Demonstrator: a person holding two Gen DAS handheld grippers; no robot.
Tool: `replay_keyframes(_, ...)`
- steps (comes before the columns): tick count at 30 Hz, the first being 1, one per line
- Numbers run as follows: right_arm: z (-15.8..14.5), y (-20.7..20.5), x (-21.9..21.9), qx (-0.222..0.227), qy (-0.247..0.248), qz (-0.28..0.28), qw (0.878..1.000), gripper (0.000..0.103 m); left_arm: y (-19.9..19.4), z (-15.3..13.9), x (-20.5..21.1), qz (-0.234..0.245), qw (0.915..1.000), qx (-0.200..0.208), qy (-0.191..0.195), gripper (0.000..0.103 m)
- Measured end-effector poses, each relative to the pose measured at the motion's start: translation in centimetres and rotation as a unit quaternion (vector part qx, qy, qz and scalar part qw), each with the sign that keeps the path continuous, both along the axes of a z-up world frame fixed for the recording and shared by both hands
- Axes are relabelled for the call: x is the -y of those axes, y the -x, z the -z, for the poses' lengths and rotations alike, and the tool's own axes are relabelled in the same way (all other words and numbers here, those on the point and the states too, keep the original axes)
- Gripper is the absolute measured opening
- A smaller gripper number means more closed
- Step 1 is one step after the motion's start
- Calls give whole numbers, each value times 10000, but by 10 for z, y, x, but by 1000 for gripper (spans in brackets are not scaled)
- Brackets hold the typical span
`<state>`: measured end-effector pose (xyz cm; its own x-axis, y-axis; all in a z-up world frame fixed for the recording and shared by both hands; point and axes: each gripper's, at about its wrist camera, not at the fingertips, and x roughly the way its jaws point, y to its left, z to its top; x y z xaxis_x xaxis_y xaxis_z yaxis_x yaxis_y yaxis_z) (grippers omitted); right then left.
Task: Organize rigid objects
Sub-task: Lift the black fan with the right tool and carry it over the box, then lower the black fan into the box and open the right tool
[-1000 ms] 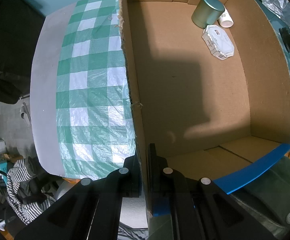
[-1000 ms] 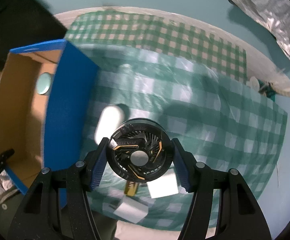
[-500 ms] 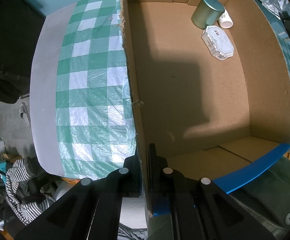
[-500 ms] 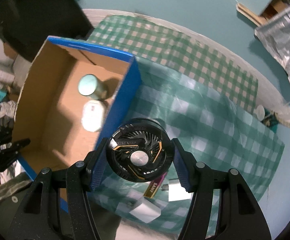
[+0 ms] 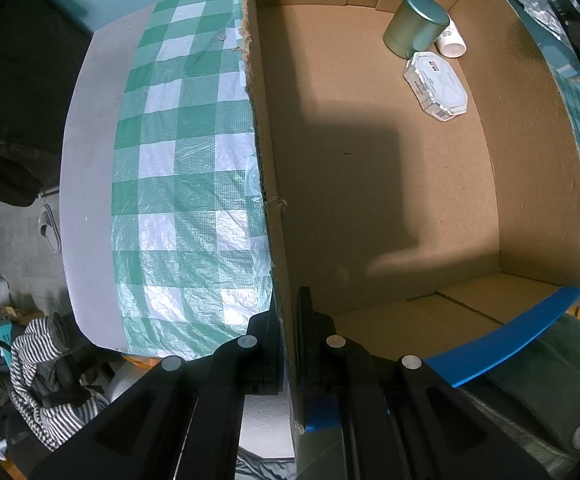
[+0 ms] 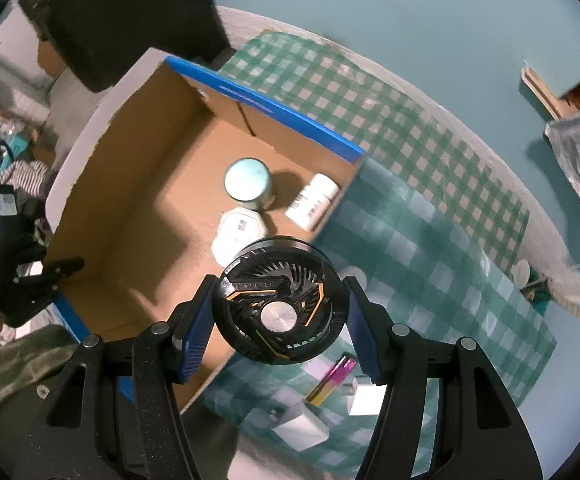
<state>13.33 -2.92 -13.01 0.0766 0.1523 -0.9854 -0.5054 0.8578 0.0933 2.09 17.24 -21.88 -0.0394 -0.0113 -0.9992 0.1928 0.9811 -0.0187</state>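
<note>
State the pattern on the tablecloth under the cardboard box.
Green-and-white check; the tablecloth shows best in the left wrist view.

Right hand-held gripper (image 6: 281, 312) clamps black fan (image 6: 283, 304) above cardboard box (image 6: 137, 216).

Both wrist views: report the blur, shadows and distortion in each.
Left wrist view: sharp, with a broad dark shadow across the floor of the cardboard box; fisheye bends the box walls. Right wrist view: the checked cloth and background are motion-smeared, while the black fan in the right hand-held gripper stays crisp.
</note>
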Motion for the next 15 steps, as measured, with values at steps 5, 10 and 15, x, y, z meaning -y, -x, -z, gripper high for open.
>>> replay_keyframes(5, 1, 2, -17, 1, 33, -301, 9995, 62, 0, 1, -1, -14, 10000, 3, 3, 5)
replay_keyframes(10, 4, 5, -33, -29, 42, -587, 9983, 62, -1, 1, -2, -37, 10000, 6, 14, 5)
replay_keyframes(15, 16, 6, -49, -136, 47, -917, 9957, 62, -1, 1, -3, -23, 10000, 1, 13, 5)
